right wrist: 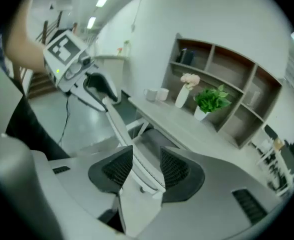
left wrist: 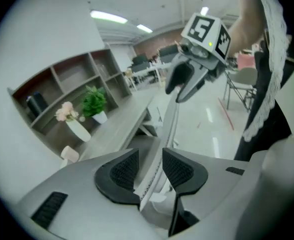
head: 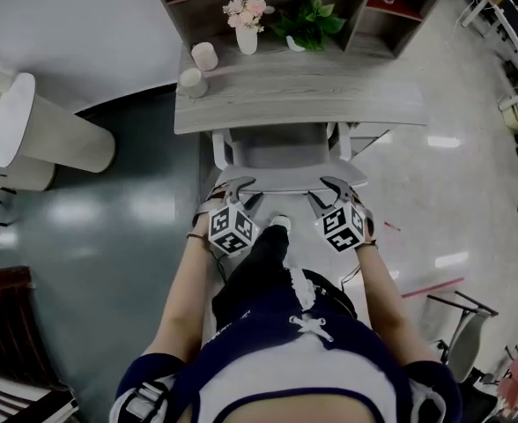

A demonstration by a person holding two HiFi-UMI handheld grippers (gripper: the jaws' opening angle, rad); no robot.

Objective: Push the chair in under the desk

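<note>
In the head view a light grey chair point(head: 281, 152) stands in front of me with its seat partly under the grey desk point(head: 329, 95). My left gripper point(head: 241, 192) is at the left end of the backrest's top edge and my right gripper point(head: 329, 192) is at the right end. In the left gripper view the thin backrest rim point(left wrist: 169, 124) runs up between the pads of the left gripper point(left wrist: 151, 170), which are closed on it. In the right gripper view the rim point(right wrist: 118, 126) sits the same way in the right gripper point(right wrist: 146, 170).
On the desk stand a white vase of pink flowers point(head: 247, 25), a potted plant point(head: 310, 20) and two pale cups point(head: 197, 69), below a cubby shelf. A white round table point(head: 12, 122) is at the left, a folding chair point(head: 466, 324) at the right. My shoe point(head: 279, 226) is behind the chair.
</note>
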